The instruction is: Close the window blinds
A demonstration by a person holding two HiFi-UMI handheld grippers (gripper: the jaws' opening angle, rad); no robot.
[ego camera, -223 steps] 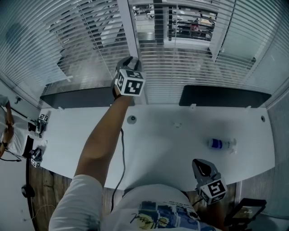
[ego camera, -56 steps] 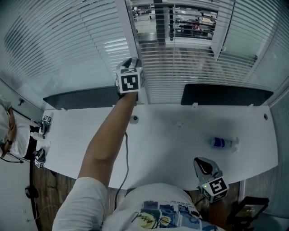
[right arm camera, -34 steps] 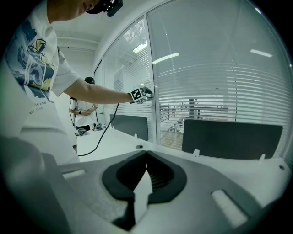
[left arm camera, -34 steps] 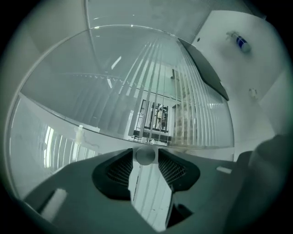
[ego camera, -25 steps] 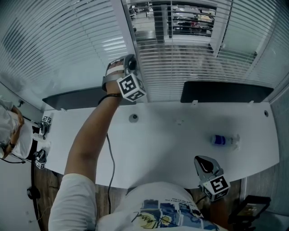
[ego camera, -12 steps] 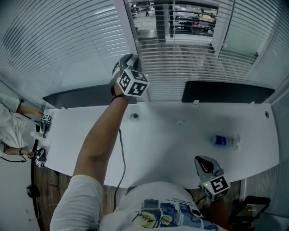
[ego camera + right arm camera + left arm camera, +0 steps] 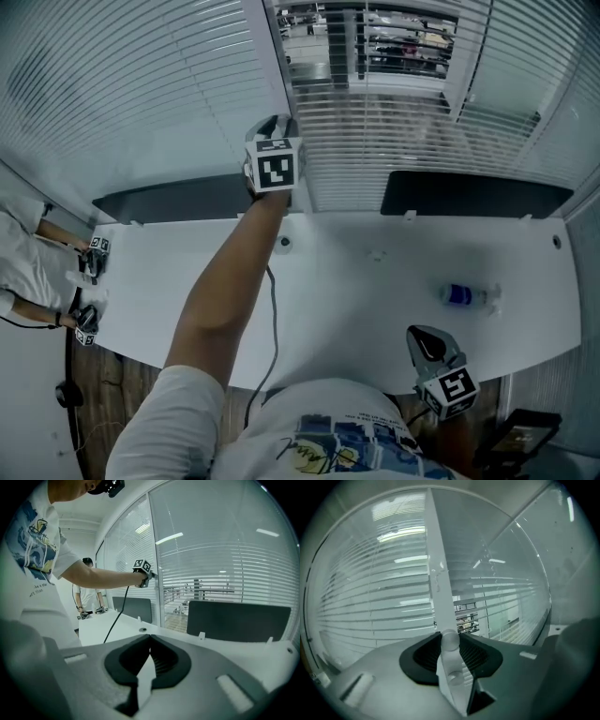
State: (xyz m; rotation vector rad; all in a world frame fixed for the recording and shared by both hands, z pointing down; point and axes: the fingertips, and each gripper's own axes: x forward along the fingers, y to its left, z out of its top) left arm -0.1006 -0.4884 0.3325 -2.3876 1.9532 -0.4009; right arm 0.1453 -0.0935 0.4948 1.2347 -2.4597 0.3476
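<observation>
Evidently at the slat-tilting step, the left claw (image 7: 450,645) clamps the slim white plastic tilt wand (image 7: 443,616), which likely needs rolling until the white slatted blinds (image 7: 370,602) shut (right claw (image 7: 149,640) closed, empty).

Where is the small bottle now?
In the head view the bottle lies on the right side of the desk, a little beyond the right gripper.

I'm in an office: long white desk (image 7: 375,309) with a cable grommet (image 7: 285,242) and dark divider screens (image 7: 473,197) along its back edge. Glass partition walls (image 7: 225,522) hung with venetian blinds (image 7: 141,84), ceiling strip lights (image 7: 169,538) overhead.
</observation>
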